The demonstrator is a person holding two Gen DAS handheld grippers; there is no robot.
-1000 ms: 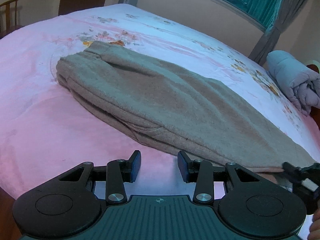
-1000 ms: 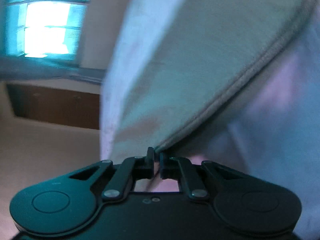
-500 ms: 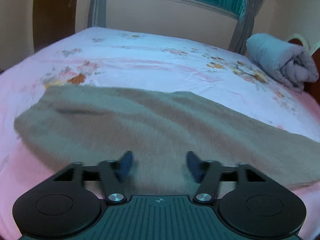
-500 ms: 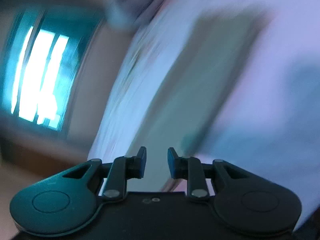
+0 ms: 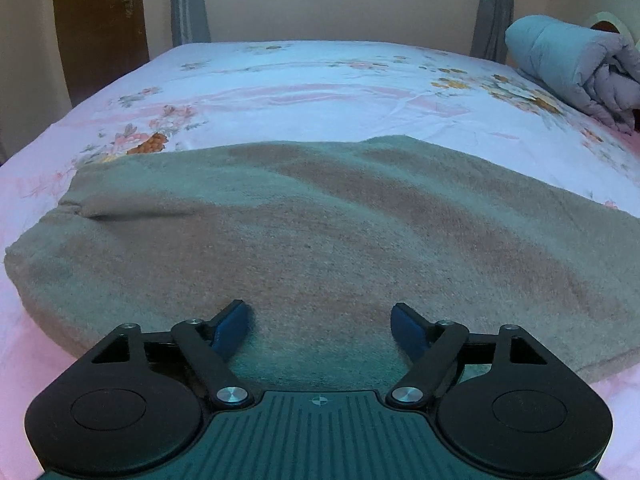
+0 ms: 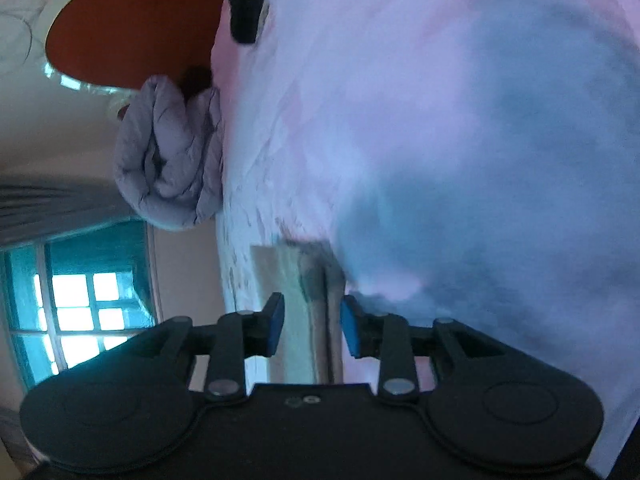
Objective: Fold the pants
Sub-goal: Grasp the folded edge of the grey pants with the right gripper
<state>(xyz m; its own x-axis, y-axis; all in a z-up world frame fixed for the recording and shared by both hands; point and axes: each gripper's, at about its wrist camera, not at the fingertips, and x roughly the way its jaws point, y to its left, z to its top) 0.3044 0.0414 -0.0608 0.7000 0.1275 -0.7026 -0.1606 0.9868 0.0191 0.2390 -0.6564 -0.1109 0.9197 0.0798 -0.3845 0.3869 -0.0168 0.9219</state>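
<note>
So the pants [image 5: 328, 240] are this fuzzy grey-brown pair lying flat across the near half of the bed [image 5: 320, 80], folded lengthwise, with the wide end off to the left in the left wrist view. The left gripper [image 5: 320, 322] hangs just over the near edge of the fabric, its blue fingers [image 5: 232, 326] spread wide and just been opening, nothing pinched between them. The right wrist view is rolled sideways and a bit blurry. The right gripper [image 6: 312, 328] has its fingers a little apart, also just been opening, with a strip of the pants [image 6: 296, 304] running through the gap, but the pads aren't pressing on it as far as I can see. A rolled-up grey quilt [image 5: 576, 68] sits at the far right of the bed.
</note>
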